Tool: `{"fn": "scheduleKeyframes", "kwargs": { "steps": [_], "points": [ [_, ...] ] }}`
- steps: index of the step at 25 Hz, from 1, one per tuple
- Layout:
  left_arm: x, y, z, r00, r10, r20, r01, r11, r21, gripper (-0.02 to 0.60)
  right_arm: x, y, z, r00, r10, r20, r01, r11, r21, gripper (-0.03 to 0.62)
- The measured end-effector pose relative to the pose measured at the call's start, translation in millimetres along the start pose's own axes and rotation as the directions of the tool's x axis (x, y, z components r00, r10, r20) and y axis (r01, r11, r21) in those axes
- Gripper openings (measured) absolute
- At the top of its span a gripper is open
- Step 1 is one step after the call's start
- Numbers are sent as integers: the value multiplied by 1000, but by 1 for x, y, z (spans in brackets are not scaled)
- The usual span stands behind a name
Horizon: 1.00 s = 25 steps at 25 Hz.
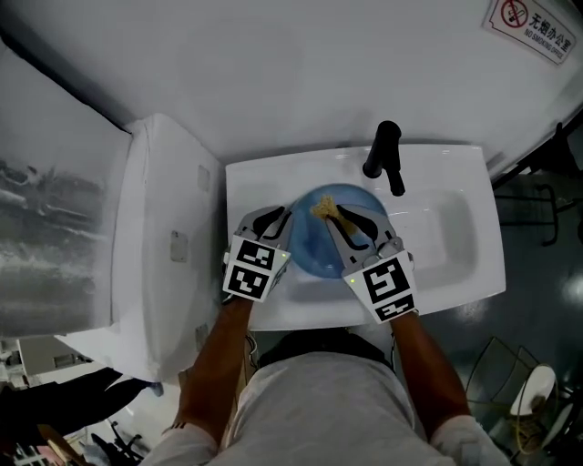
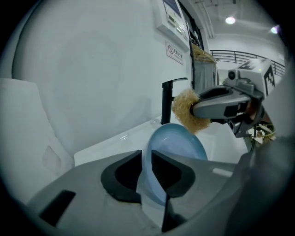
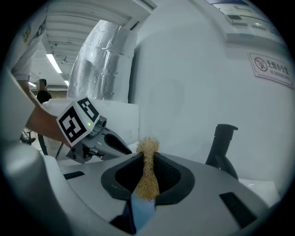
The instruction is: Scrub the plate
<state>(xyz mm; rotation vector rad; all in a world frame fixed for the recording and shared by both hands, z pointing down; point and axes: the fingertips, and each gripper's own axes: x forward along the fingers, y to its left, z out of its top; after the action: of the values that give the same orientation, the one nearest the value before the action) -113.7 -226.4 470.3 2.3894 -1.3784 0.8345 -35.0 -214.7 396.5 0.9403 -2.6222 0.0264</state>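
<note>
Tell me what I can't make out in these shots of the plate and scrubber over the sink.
- Sink drain: head view, the plate covers it.
- Plate's near rim: head view, under the left gripper and right gripper.
- Most of the plate: right gripper view, behind its jaws and the scrubber.
- Wall sign: head view, cut off by the top right edge.

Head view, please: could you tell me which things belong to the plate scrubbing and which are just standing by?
In use: blue plate, clamped in left gripper; tan fibrous scrubber, clamped in right gripper; white sink beneath.
Just there: black faucet; no-smoking sign on the wall.
</note>
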Motion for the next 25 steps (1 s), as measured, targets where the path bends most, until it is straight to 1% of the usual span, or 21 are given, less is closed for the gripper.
{"fn": "scheduleKeyframes", "kwargs": {
  "steps": [2, 4, 10, 16, 21, 25],
  "points": [
    [6, -1, -4, 1000, -14, -24, 15, 1000, 6, 81, 9, -1, -9, 999, -3, -33, 3, 1000, -12, 62],
    [13, -3, -10, 998, -24, -54, 25, 1000, 18, 96, 18, -2, -18, 998, -9, -66, 7, 1000, -26, 63],
    [33, -5, -29, 989, -31, -142, 38, 998, 43, 118, 42, -7, -39, 988, -25, -150, 16, 998, -63, 63],
    [47, -4, -42, 978, -30, -208, 42, 998, 54, 120, 63, 0, -60, 974, -7, -225, -16, 995, -99, 63],
    [53, -1, -47, 970, -11, -243, 28, 997, 66, 115, 78, 4, -72, 967, 5, -257, -36, 992, -117, 62],
    [54, 2, -48, 966, 10, -257, 11, 997, 81, 67, 82, 1, -80, 961, -10, -278, -27, 991, -131, 63]
  ]
}}
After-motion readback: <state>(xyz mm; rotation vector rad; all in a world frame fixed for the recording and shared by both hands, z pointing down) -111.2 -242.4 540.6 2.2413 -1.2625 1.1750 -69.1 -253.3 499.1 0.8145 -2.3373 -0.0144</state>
